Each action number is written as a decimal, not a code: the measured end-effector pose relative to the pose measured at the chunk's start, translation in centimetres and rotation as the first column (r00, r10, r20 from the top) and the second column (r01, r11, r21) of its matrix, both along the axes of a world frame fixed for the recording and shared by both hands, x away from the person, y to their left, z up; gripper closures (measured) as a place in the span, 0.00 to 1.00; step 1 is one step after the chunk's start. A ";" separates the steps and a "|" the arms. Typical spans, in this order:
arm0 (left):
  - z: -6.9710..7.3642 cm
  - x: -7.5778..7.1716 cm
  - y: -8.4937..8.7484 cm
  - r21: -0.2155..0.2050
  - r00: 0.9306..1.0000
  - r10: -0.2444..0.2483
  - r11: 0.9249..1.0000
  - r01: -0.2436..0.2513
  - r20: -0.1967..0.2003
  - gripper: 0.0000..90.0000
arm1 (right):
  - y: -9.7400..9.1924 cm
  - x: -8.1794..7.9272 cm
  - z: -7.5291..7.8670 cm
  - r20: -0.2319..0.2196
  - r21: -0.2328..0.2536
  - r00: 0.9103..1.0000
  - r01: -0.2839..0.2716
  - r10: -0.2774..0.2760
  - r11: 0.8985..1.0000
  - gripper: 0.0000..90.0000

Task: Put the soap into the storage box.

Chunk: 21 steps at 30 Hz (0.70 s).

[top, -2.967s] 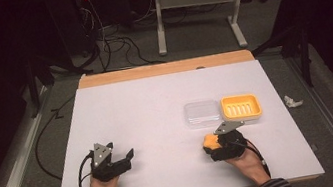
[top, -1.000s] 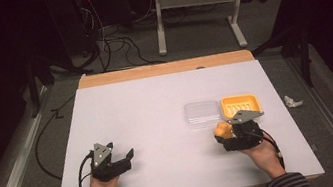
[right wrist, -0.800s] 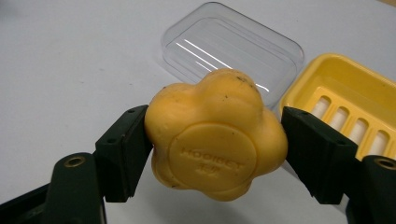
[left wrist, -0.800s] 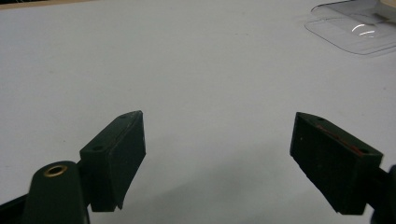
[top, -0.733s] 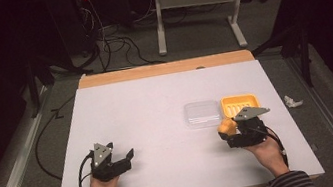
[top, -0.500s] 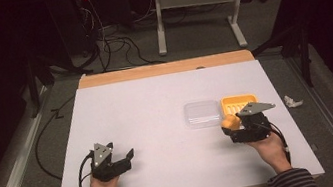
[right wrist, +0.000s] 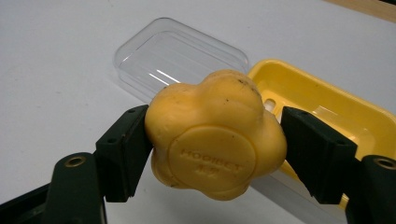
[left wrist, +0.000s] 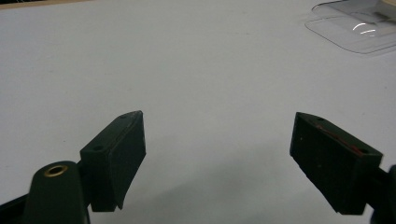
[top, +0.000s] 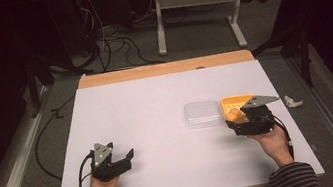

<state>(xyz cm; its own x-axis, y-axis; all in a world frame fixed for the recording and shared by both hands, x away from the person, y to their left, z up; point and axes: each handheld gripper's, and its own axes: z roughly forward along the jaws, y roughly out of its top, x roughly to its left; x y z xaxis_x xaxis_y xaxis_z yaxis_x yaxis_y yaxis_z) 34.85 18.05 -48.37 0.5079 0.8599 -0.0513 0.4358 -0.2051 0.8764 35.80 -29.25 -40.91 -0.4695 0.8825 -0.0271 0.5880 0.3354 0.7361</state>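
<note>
Soap [right wrist: 215, 135] hides yellow tray [right wrist: 327, 100] floor.

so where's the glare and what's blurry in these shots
Right gripper view: white glints streak the clear plastic lid, and the yellow flower-shaped soap is sharp. Left gripper view: glints on that lid, and the near jaws are soft. High view: dark surroundings around the brightly lit white table.

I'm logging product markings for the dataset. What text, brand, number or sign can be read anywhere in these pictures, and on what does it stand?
"HOOIBET": roughly, embossed in the round stamp on the yellow soap held in the right gripper; letters faint, reading unsure.
A second line beneath it: too blurred to read.
No text readable on the clear lid or yellow dish.
</note>
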 end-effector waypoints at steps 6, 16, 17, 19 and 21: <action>0.0 0.0 0.0 -0.001 1.000 0.000 1.000 0.000 0.001 0.21 | -0.7 0.7 -0.3 -0.020 0.011 1.000 0.024 -0.024 1.000 0.30; 0.0 0.0 0.0 0.000 1.000 0.000 1.000 0.000 -0.001 0.21 | -1.6 1.7 -0.4 -0.029 0.027 0.997 0.067 -0.066 0.997 0.30; 0.0 0.0 0.0 0.001 1.000 -0.001 1.000 0.001 -0.001 0.21 | -1.8 1.8 -0.4 -0.031 0.026 0.997 0.071 -0.070 0.997 0.30; 0.0 0.0 0.0 0.002 1.000 -0.001 1.000 0.001 -0.001 0.21 | -2.0 1.9 -0.2 -0.030 0.025 0.996 0.083 -0.082 0.996 0.31; 0.0 0.0 0.0 0.002 1.000 -0.001 1.000 0.001 -0.002 0.21 | -2.2 2.1 -0.1 -0.030 0.024 0.995 0.093 -0.092 0.995 0.31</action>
